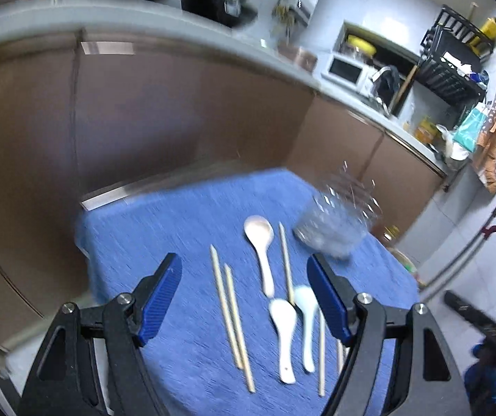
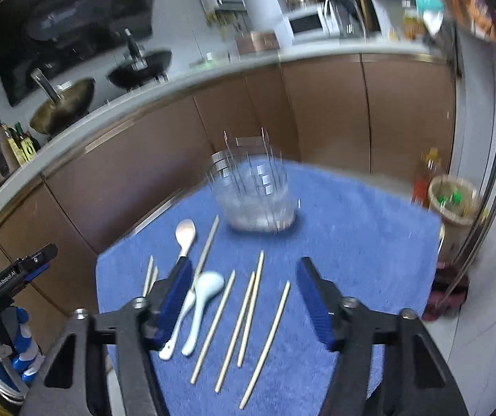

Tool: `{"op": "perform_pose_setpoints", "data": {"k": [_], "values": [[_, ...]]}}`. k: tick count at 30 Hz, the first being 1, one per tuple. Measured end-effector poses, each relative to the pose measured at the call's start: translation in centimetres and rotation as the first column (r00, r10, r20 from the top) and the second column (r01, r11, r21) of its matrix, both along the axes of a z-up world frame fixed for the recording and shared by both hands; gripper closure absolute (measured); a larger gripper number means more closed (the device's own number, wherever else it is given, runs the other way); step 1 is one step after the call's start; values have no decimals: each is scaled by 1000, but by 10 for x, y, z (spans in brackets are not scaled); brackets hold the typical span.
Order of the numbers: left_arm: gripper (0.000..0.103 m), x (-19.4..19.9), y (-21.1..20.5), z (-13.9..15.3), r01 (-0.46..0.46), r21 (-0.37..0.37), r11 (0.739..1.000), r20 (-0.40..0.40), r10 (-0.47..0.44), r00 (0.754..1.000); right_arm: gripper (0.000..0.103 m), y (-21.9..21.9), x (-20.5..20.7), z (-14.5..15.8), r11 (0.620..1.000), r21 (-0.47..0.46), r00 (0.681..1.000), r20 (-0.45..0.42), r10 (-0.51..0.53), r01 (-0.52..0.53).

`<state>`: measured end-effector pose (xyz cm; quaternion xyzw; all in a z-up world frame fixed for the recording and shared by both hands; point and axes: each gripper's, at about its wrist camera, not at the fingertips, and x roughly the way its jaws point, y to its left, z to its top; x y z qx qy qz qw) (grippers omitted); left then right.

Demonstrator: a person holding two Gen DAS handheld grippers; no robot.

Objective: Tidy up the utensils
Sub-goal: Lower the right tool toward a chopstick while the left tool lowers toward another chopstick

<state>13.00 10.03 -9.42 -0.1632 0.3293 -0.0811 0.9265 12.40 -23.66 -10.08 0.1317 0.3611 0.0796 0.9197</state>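
Left wrist view: left gripper (image 1: pixel 244 298) hangs with tongs apart over chopsticks (image 1: pixel 232 322) and spoons (image 1: pixel 284 339) spread flat on the blue cloth (image 1: pixel 144 235), likely for sorting; right gripper (image 2: pixel 244 303), likewise apart, faces the clear holder (image 2: pixel 256 201).

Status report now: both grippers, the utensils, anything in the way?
Left gripper open, empty. Right gripper open, empty. Spoons and chopsticks loose on blue cloth, clear holder behind them. Nothing in the way.
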Motion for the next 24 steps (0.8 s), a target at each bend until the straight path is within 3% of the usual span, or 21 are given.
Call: {"op": "perform_pose_setpoints", "data": {"k": [4, 9, 13, 19, 24], "values": [[31, 34, -3, -32, 75, -119, 990, -137, -91, 986, 65, -1, 30, -39, 999, 34, 989, -147, 30, -25], [35, 68, -7, -58, 109, -196, 974, -234, -155, 960, 72, -1, 64, -81, 998, 41, 955, -292, 52, -42], [42, 92, -7, -73, 119, -200, 973, -288, -174, 942, 74, 2, 76, -100, 998, 26, 936, -348, 61, -55], [57, 125, -11, -94, 136, -204, 970, -365, -204, 909, 74, 2, 81, -107, 997, -2, 922, -379, 77, -84], [76, 142, -22, -109, 143, -167, 976, -429, -202, 880, 75, 0, 85, -108, 995, -24, 913, -399, 83, -101]]}}
